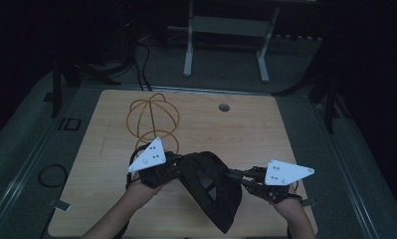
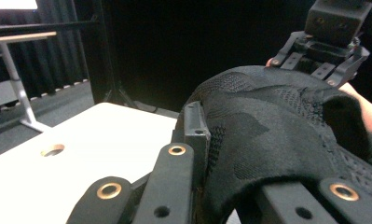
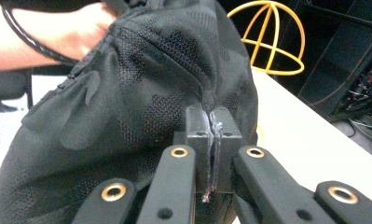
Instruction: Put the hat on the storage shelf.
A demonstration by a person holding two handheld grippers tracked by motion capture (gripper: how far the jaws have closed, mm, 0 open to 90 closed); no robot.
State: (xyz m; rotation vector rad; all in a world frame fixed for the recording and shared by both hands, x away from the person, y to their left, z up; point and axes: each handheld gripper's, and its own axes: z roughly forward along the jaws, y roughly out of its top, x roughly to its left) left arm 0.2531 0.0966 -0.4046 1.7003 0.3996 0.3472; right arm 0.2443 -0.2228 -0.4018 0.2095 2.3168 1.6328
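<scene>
We see a black mesh garment (image 1: 209, 186) held up between our two grippers over the near middle of the wooden desk (image 1: 255, 134), its lower end drooping toward the desk's near edge. The left gripper (image 1: 178, 163) has its jaws clamped on the garment's left side; in the left gripper view the fabric bulges out from between them and spreads to the right. The right gripper (image 1: 233, 174) has its jaws pressed together on a thin fold of the same cloth, and in the right gripper view that pinched seam (image 3: 210, 122) stands upright between the two pads with the rest of the garment rising behind it. A yellow wire frame (image 1: 152, 118), shaped like a rounded cage, stands farther back on the desk, apart from the garment. A small round hole (image 1: 224, 107) shows in the desk toward its far edge.
</scene>
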